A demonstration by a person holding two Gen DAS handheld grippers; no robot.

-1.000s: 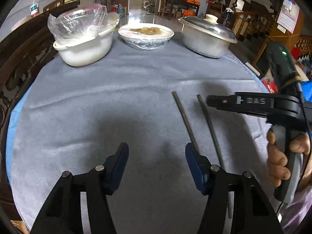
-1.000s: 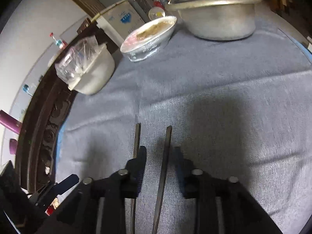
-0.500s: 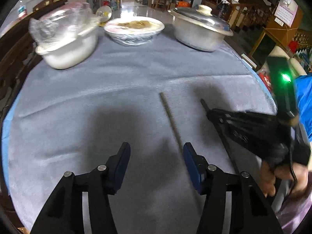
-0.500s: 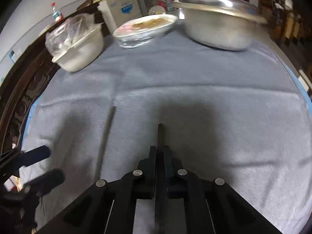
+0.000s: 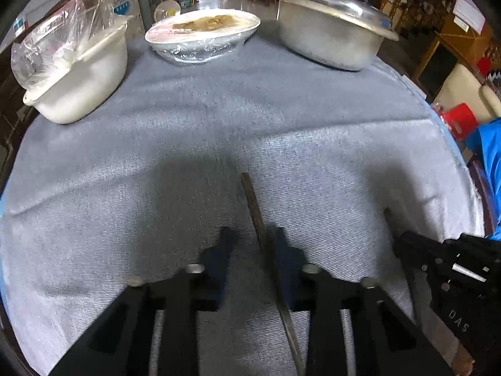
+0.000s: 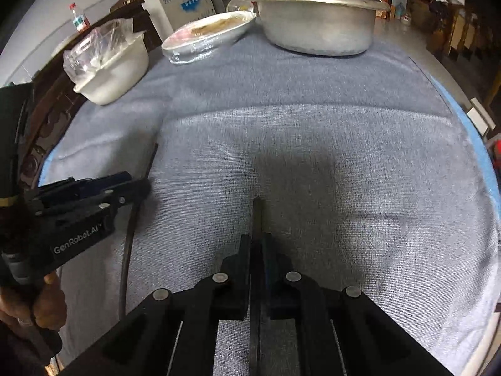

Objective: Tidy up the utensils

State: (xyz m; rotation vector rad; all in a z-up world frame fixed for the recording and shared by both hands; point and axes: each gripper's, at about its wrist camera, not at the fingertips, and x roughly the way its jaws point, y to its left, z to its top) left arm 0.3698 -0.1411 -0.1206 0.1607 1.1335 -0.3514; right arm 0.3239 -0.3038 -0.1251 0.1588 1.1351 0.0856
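Observation:
Two dark chopsticks lie on the grey tablecloth. My right gripper is shut on one chopstick, which sticks out forward between its fingers. My left gripper is open and straddles the other chopstick, which lies on the cloth next to the right finger. In the right wrist view the left gripper is at the left, over that chopstick. In the left wrist view the right gripper's body is at the lower right; its fingertips are hidden.
A white pot with a plastic bag stands at the back left, a wrapped dish of food at the back middle, a lidded metal pot at the back right. A dark wooden chair borders the table's left edge.
My left gripper has moved right and down over the left chopstick and its jaws have narrowed. My right gripper closed on the right chopstick and keeps its hold.

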